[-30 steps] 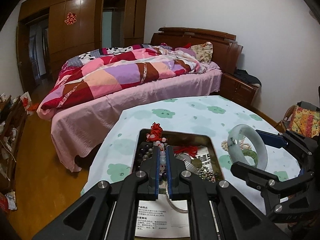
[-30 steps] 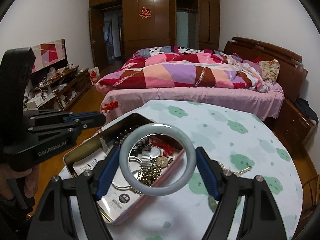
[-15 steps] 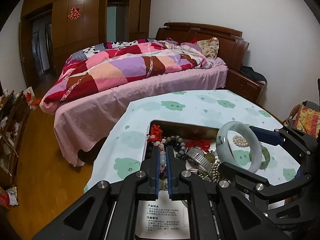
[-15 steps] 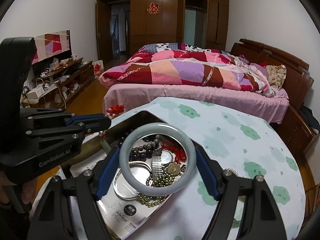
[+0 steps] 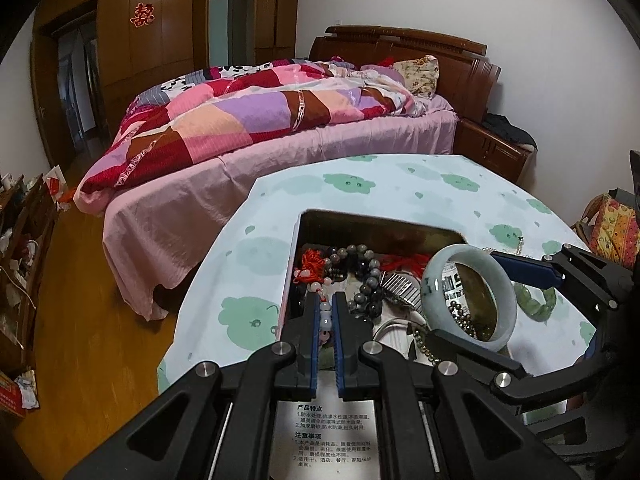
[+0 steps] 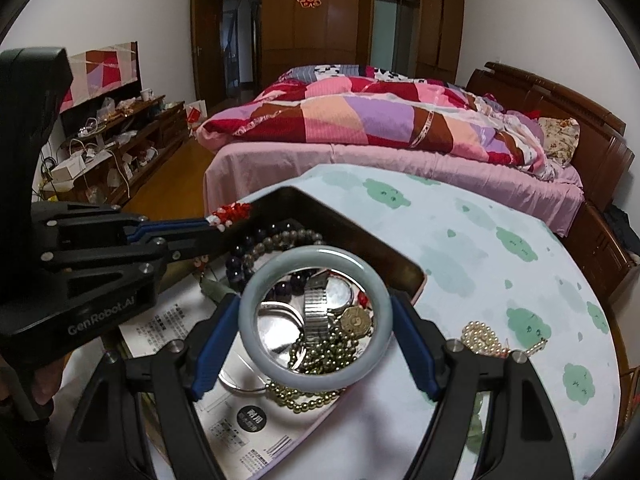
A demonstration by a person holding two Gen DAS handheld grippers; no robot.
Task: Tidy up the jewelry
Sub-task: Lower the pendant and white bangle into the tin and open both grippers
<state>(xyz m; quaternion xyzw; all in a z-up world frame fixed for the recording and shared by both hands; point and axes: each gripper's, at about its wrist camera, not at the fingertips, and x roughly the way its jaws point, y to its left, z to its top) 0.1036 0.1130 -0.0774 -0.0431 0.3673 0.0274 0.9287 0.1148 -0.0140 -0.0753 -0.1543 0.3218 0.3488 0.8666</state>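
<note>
My right gripper [image 6: 316, 332] is shut on a pale green jade bangle [image 6: 256, 344], held over the open metal tin [image 6: 400, 258]; the bangle also shows in the left wrist view [image 5: 506, 304]. My left gripper [image 5: 327, 306] is shut on a red-knot bead string [image 5: 326, 316] low over the tin's left side; its red knot also shows in the right wrist view [image 6: 232, 213]. The tin [image 5: 380, 226] holds dark bead bracelets [image 5: 366, 280], a metal watch band [image 6: 316, 312], a coin [image 6: 356, 320] and brass beads [image 6: 320, 356].
A pearl strand [image 6: 484, 338] and a green bead bracelet [image 5: 536, 302] lie on the cloud-print tablecloth [image 6: 500, 248] right of the tin. A bed [image 6: 400, 136] stands beyond the table. A cluttered shelf [image 6: 100, 152] is at the far left.
Both grippers have come down toward the tin with their loads. The bead string now hangs lower into the tin, and the bangle sits closer over the tin's contents.
</note>
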